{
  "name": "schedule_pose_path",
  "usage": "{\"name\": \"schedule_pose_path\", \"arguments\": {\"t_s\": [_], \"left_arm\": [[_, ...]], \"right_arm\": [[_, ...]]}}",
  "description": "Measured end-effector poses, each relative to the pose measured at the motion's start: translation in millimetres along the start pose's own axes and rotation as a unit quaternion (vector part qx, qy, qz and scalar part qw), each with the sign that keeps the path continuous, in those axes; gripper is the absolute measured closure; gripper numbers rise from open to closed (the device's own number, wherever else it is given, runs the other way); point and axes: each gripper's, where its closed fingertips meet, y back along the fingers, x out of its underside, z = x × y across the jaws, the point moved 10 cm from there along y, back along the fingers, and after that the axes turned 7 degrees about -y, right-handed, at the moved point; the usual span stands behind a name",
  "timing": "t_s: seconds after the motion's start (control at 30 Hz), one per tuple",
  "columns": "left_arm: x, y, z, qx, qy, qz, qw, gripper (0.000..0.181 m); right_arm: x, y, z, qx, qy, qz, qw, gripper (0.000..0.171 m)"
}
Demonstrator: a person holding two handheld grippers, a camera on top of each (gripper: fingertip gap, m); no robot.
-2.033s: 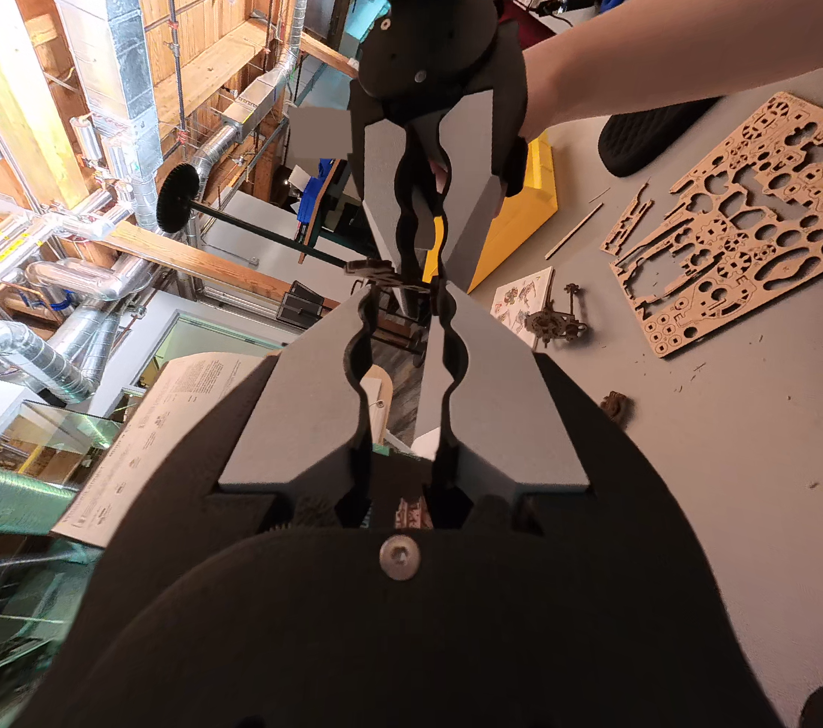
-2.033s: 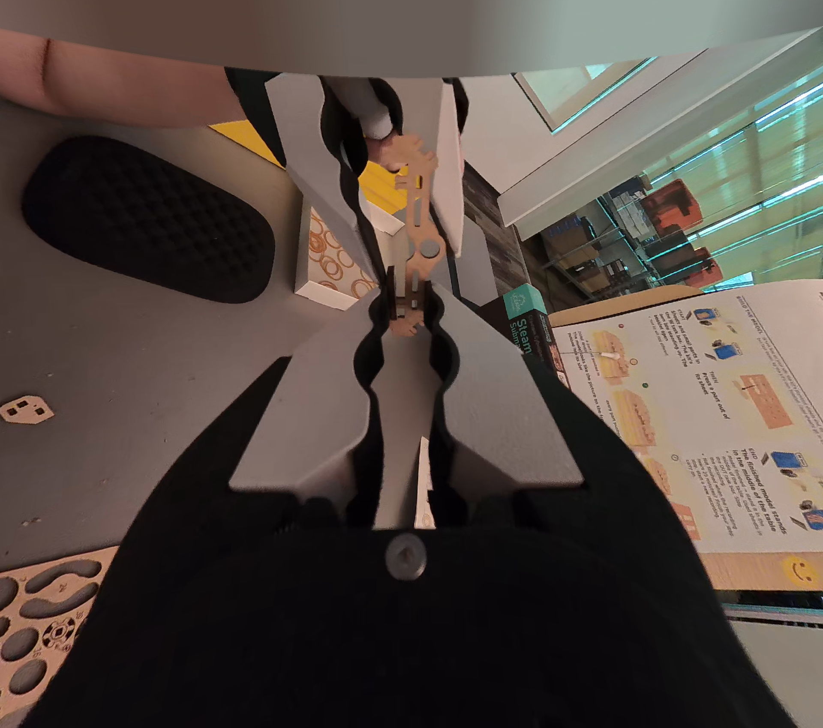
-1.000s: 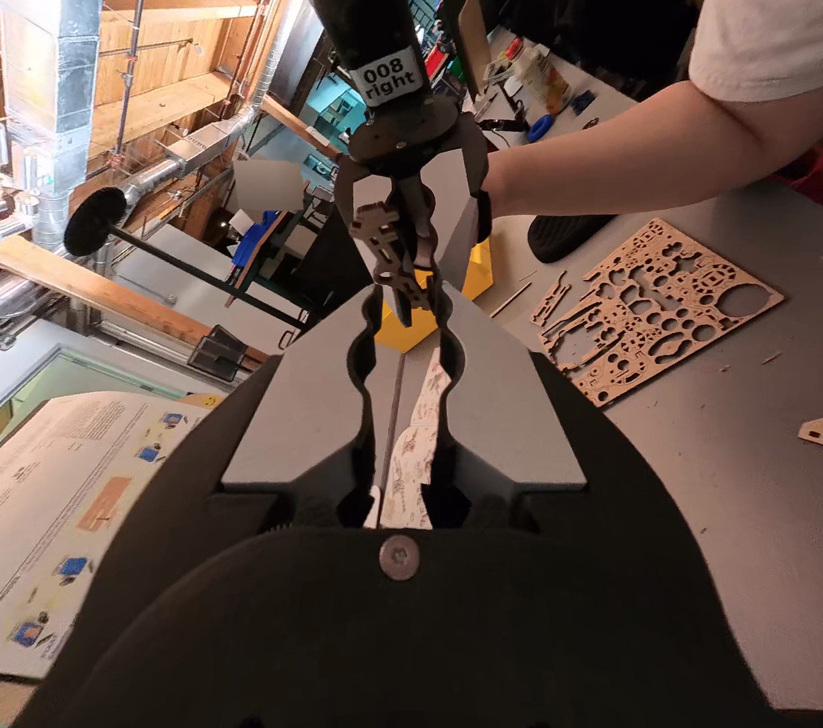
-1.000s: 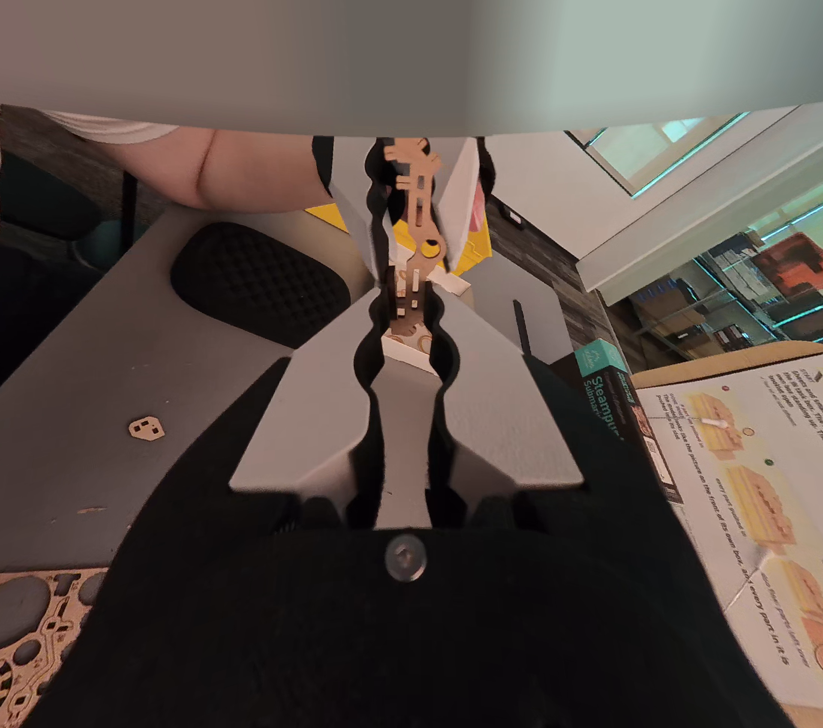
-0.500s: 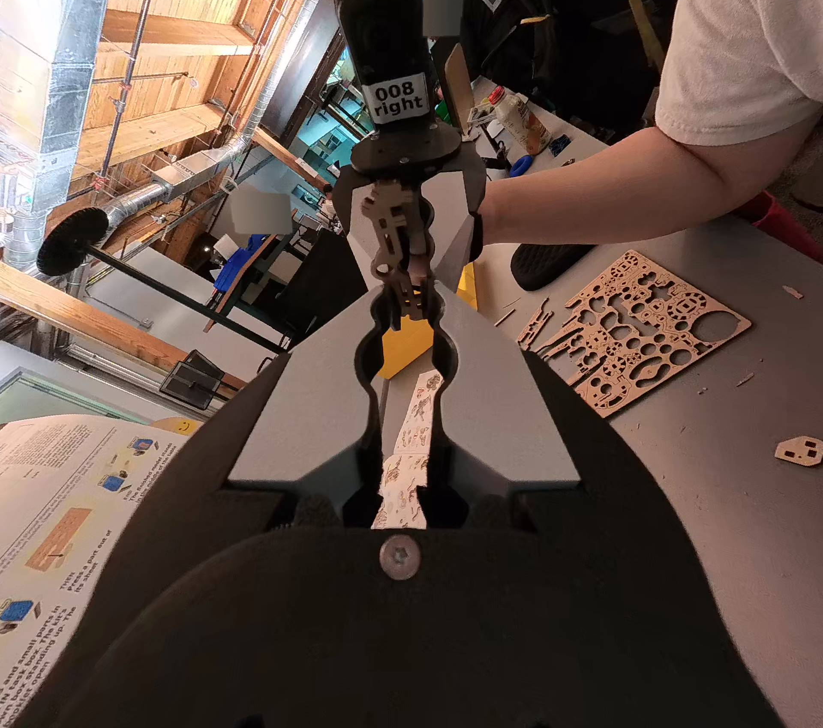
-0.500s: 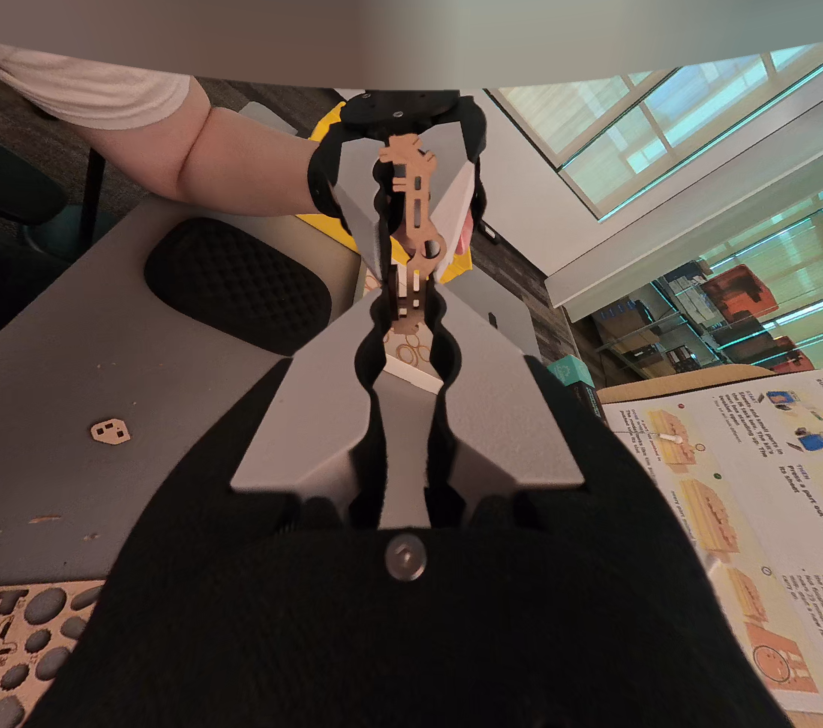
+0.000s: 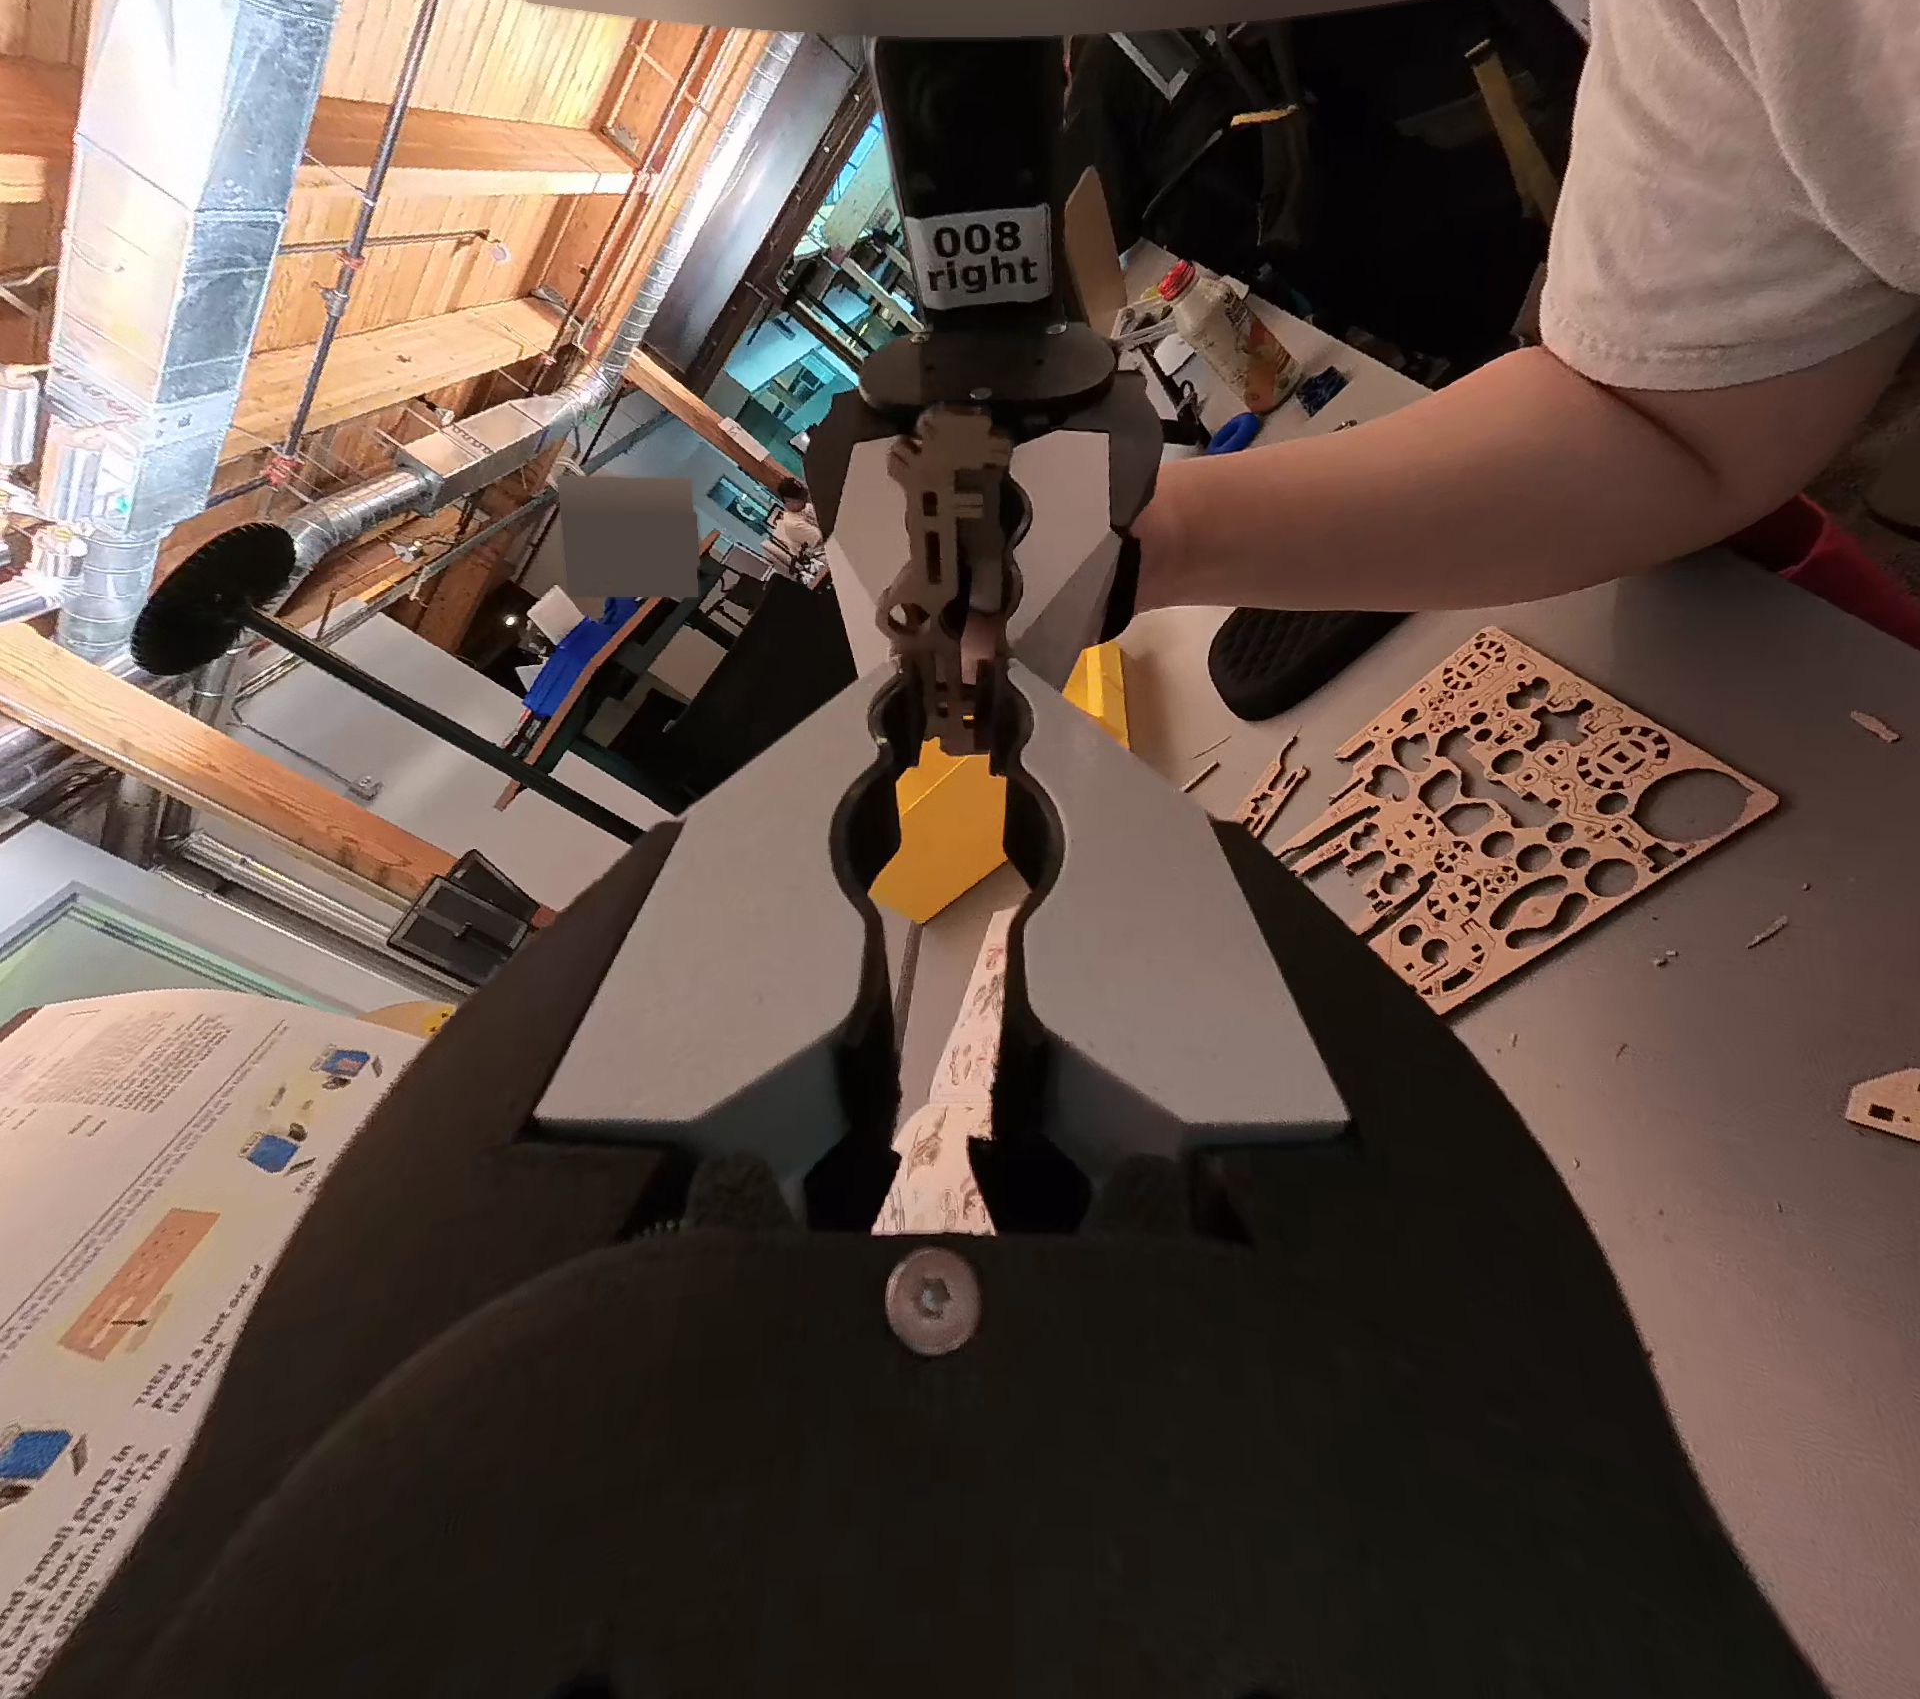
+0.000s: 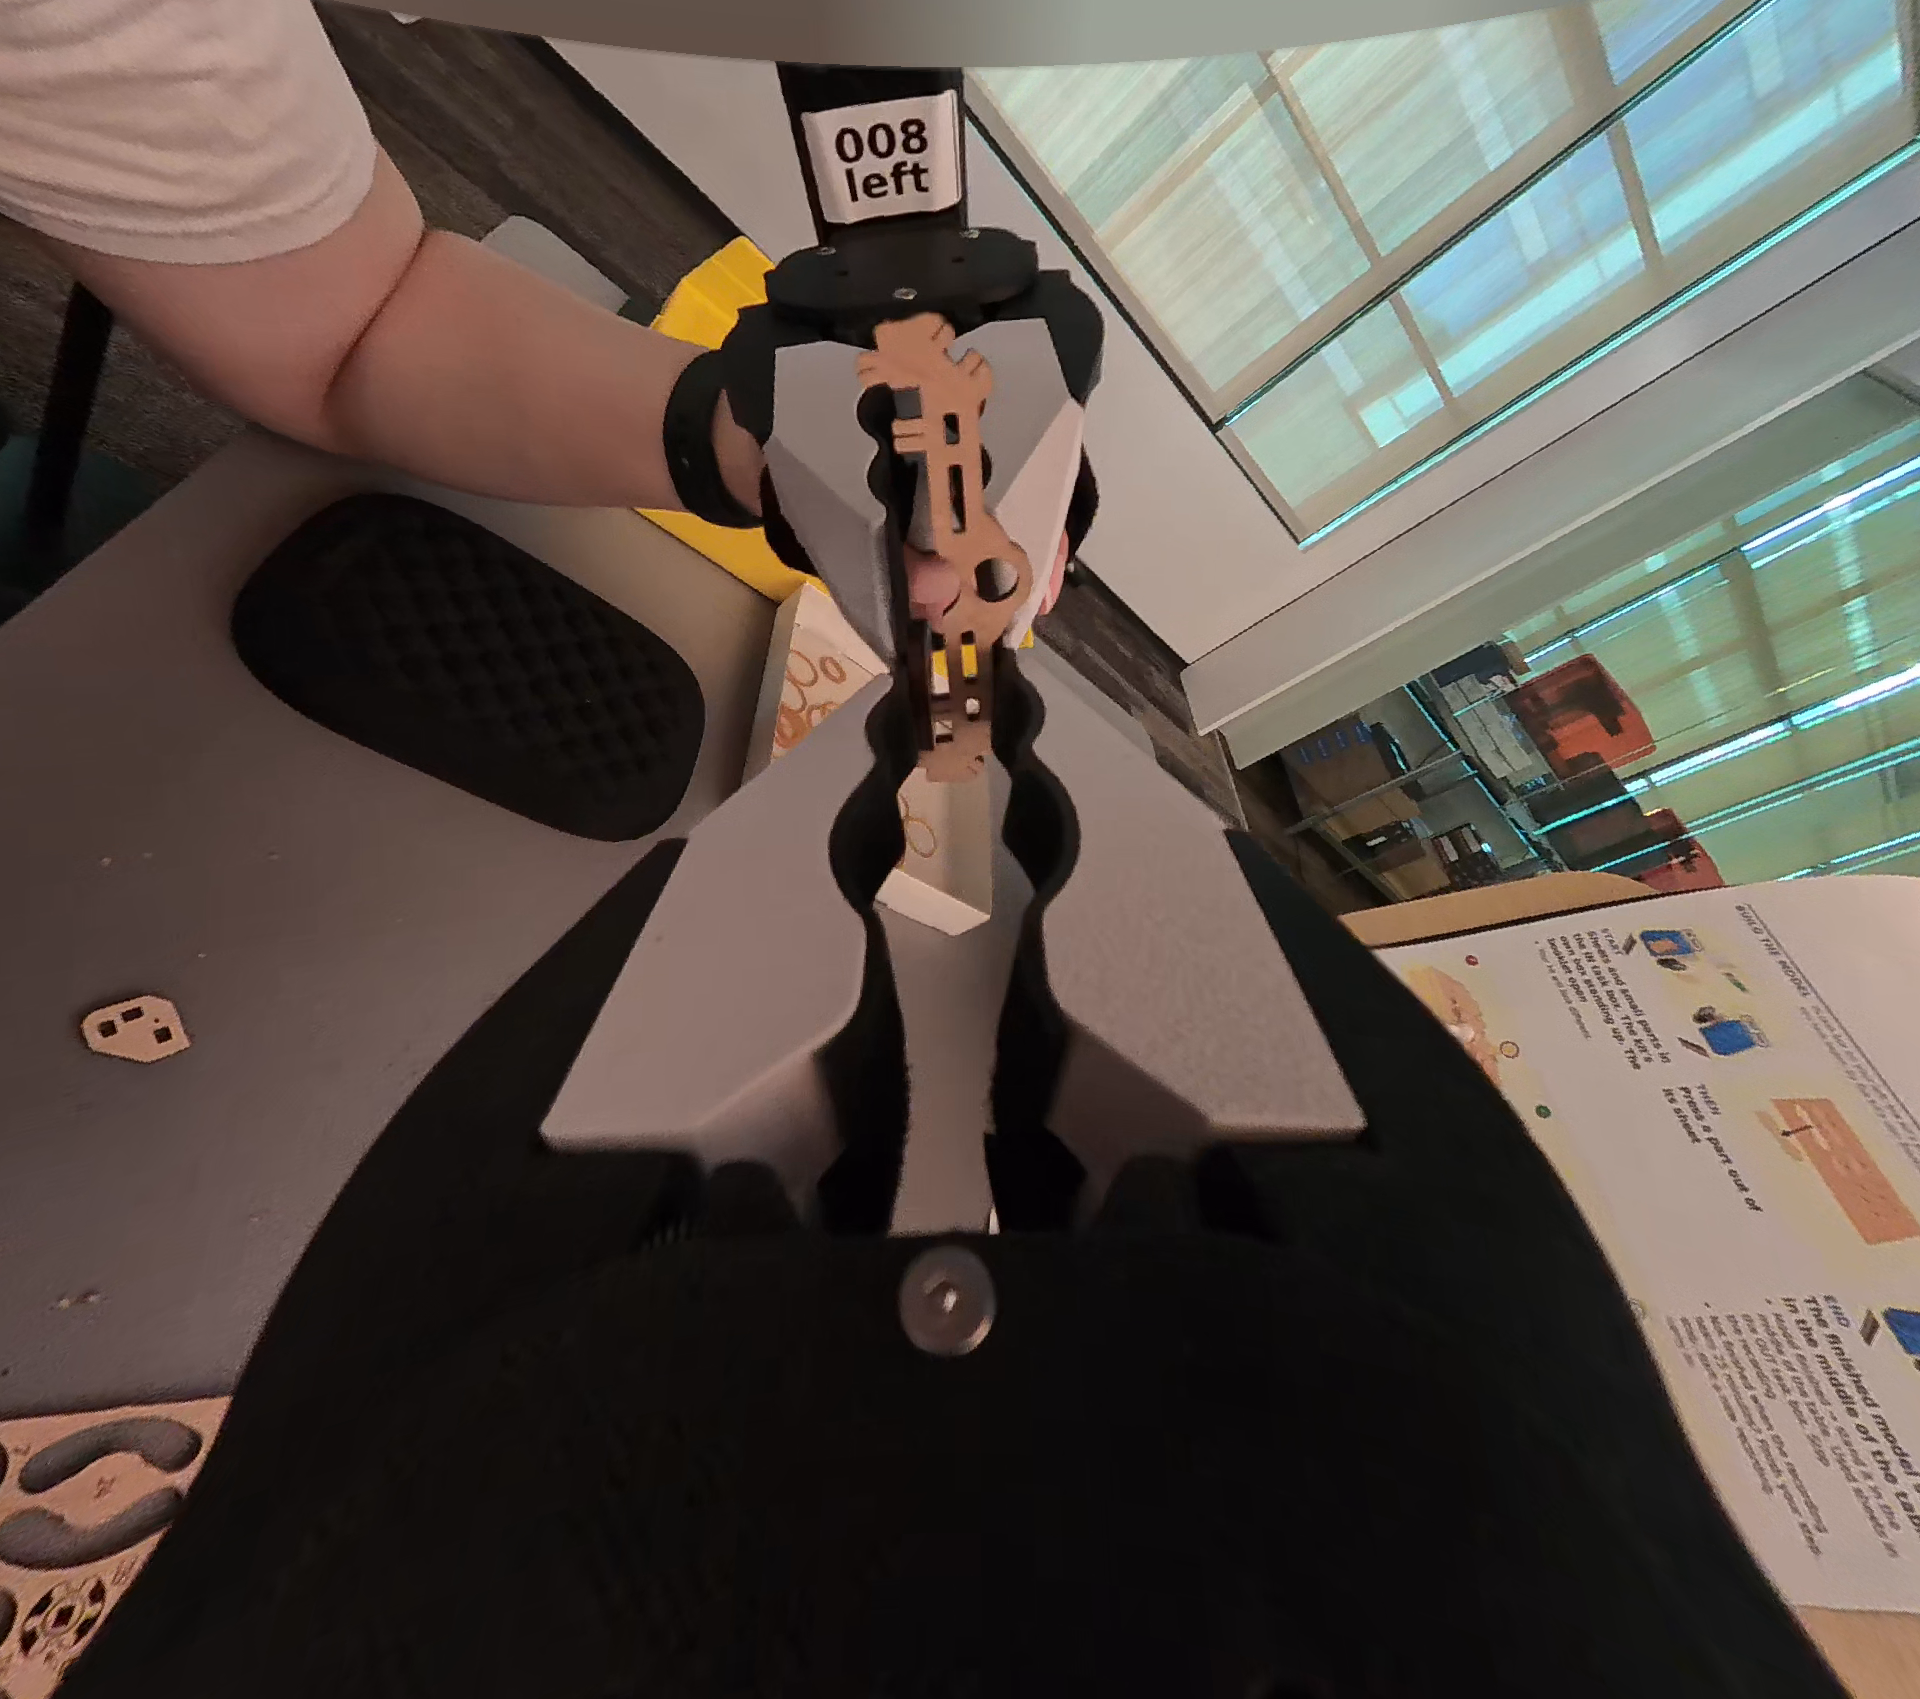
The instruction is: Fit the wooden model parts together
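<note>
Mid-air, above the grey table (image 7: pixel 1558 1078): the left gripper (image 7: pixel 951 719) and right gripper (image 8: pixel 951 730) are facing each other, both clamping the slotted wooden strip assembly (image 7: pixel 940 569). Parts look partly mated; full seating cannot be told. Left of it, the instruction sheet (image 7: pixel 125 1182) is lying open. Right of it, the punched-out plywood sheet (image 7: pixel 1496 818) and a loose small piece (image 7: pixel 1886 1104) are waiting. Nothing is blocking.
</note>
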Motion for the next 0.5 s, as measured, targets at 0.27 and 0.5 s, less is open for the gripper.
{"name": "schedule_pose_path", "arguments": {"t_s": [0.27,0.5], "left_arm": [[1.0,0.7,1.1,-0.001,0.002,0.001,1.000,0.170],[-2.2,4.5,5.2,-0.015,0.015,-0.021,1.000,0.170]], "right_arm": [[-0.2,-1.2,-0.3,0.005,-0.004,0.004,1.000,0.158],[-5.3,-3.0,-1.0,0.015,-0.013,-0.028,0.999,0.157]]}}
